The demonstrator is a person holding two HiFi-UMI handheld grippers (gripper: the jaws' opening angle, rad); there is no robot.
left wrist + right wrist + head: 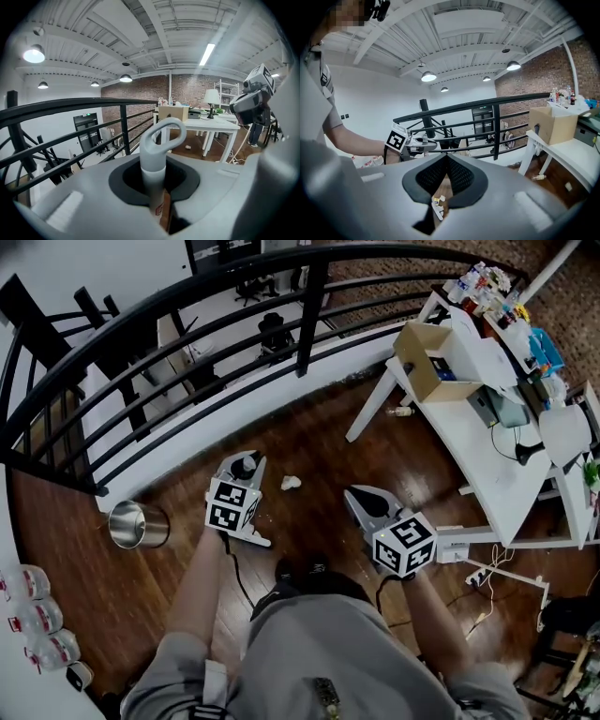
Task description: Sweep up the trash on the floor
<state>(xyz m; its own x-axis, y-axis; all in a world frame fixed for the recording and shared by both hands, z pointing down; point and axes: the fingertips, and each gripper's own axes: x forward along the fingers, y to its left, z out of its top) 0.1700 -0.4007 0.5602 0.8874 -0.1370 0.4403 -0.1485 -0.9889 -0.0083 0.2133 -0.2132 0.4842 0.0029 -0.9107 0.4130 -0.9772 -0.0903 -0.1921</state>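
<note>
A crumpled white scrap of paper (292, 483) lies on the dark wood floor between my two grippers. My left gripper (246, 467) is shut on a grey handle (152, 164) whose end is a hanging loop; the handle stands up between the jaws, and the rest of the tool is hidden below. To the right my right gripper (360, 493) hovers over the floor, its black pads (459, 176) meeting at the tips with nothing seen between them. Through the gap beneath them a few small pale bits (437, 206) show on the floor. A small piece of litter (403, 412) lies by the table leg.
A black metal railing (309, 296) curves round the far side, with a drop behind it. A shiny metal bin (138, 524) stands at the left. A cluttered white table (497, 479) with a cardboard box (427, 357) fills the right. A power strip and cables (483, 573) lie beneath it.
</note>
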